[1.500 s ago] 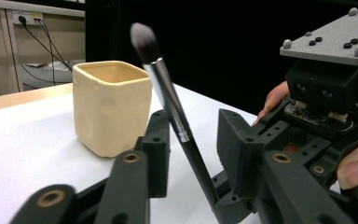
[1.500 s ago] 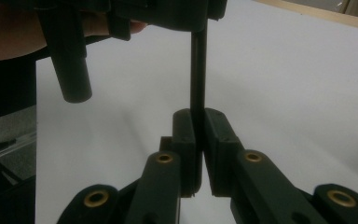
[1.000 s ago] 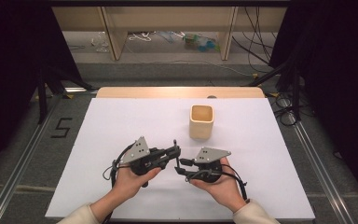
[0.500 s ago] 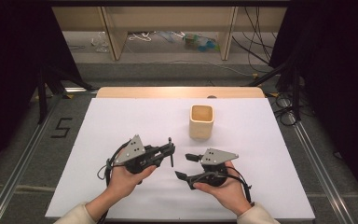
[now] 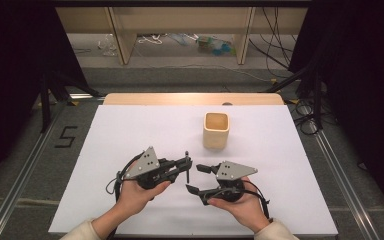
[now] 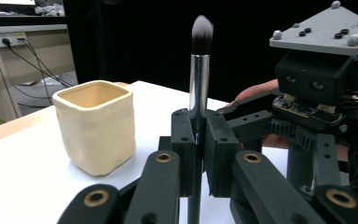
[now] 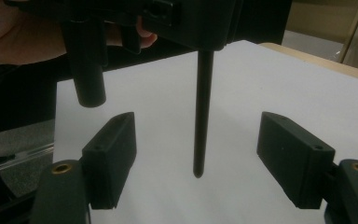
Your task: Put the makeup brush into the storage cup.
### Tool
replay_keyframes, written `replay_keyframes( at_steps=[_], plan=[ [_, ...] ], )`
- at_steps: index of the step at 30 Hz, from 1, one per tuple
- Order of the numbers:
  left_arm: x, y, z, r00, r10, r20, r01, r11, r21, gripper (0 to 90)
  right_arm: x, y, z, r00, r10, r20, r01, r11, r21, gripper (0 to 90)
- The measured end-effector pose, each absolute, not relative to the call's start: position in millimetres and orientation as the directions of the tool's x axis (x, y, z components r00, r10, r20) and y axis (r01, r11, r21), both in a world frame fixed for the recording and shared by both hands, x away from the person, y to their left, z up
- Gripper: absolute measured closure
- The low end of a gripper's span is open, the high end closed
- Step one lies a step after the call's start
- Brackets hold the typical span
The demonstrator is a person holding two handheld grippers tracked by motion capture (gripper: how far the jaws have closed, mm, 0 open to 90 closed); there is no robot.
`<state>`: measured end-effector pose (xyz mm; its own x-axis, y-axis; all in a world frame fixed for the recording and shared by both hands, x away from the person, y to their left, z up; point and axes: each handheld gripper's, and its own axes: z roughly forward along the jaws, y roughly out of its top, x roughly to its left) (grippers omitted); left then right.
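Fingers (image 6: 186, 154) around upright silver-ferruled, black-handled makeup brush (image 6: 199, 79)

The right gripper (image 5: 196, 179) has been opened, its fingers (image 7: 109, 156) having just spread wide off the makeup brush (image 6: 199, 70). The brush is now clamped by the left gripper (image 5: 187, 167) alone. The two grippers have been drawn slightly apart above the bench (image 5: 130, 130).
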<state>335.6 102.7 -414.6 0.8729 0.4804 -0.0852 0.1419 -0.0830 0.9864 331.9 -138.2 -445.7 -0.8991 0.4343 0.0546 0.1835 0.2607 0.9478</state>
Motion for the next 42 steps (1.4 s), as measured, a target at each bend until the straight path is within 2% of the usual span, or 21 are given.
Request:
replay_keyframes(
  at_steps=[6, 18, 33, 42],
  plan=[
    [334.7, 98.0, -417.1, 0.881, 0.465, -0.088, 0.149, -0.096, 0.984, 83.3, 331.4, -136.4, -445.2, -0.900, 0.433, 0.059, 0.182, 0.249, 0.951, 33.9],
    [334.0, 95.3, -417.7, 0.883, 0.461, -0.090, 0.148, -0.091, 0.985, 83.3, 331.2, -133.8, -445.2, -0.900, 0.432, 0.057, 0.166, 0.219, 0.962, 48.2],
    [334.4, 95.6, -418.7, 0.881, 0.460, -0.109, 0.160, -0.072, 0.985, 83.3, 332.8, -134.1, -447.9, -0.890, 0.454, 0.042, 0.133, 0.171, 0.976, 74.1],
    [335.0, 95.6, -419.3, 0.881, 0.460, -0.110, 0.158, -0.067, 0.985, 83.2, 331.6, -136.2, -447.4, -0.883, 0.466, 0.058, 0.158, 0.178, 0.971, 82.8]
  ],
)
